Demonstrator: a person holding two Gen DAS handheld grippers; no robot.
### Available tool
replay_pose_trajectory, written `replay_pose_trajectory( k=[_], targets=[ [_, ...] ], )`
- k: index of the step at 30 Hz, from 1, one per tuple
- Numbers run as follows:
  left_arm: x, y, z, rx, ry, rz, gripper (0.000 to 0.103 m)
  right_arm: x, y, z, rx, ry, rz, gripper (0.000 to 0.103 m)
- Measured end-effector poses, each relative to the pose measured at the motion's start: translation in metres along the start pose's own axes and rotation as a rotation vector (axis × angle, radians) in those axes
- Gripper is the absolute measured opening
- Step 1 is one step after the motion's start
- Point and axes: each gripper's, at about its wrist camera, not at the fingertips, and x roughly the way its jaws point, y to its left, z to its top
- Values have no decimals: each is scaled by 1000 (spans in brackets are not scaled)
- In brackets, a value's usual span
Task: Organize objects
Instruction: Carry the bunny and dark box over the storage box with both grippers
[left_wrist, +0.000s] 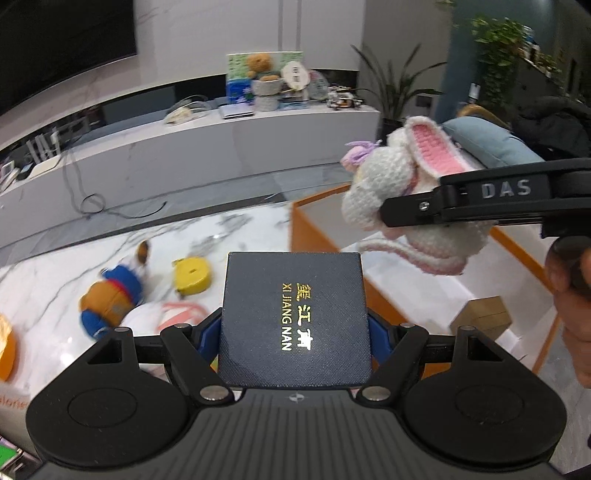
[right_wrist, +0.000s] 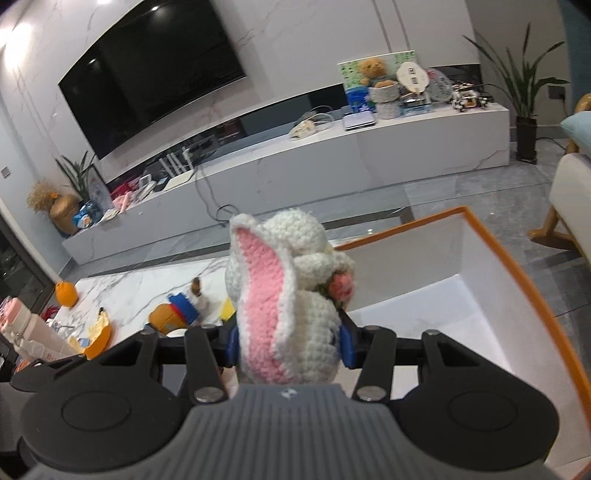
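Observation:
A dark navy box (left_wrist: 293, 317) with gold lettering sits between the blue pads of my left gripper (left_wrist: 295, 332), which is shut on it above the marble table (left_wrist: 48, 273). My right gripper (right_wrist: 290, 345) is shut on a white crochet bunny (right_wrist: 291, 295) with pink ears. It holds the bunny in the air over the near corner of a large white box with an orange rim (right_wrist: 399, 227). In the left wrist view the bunny (left_wrist: 373, 184) and the right gripper (left_wrist: 417, 210) hang above that orange-rimmed box (left_wrist: 306, 229), to the right of the navy box.
On the table lie a blue and orange plush toy (left_wrist: 110, 299), a yellow tape measure (left_wrist: 192, 277) and an orange (right_wrist: 66, 293). A small cardboard box (left_wrist: 484, 317) rests inside the orange-rimmed box. A person's hand (left_wrist: 569, 295) grips the right tool.

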Motion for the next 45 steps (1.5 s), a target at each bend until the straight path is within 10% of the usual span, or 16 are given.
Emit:
replay_pose_trajectory(
  k=[16, 45],
  targets=[
    [34, -87, 23, 149, 18, -100, 88, -12, -60, 7, -4, 26, -184, 51],
    [109, -143, -3, 326, 195, -42, 89, 37, -92, -18, -85, 254, -297, 51]
  ],
)
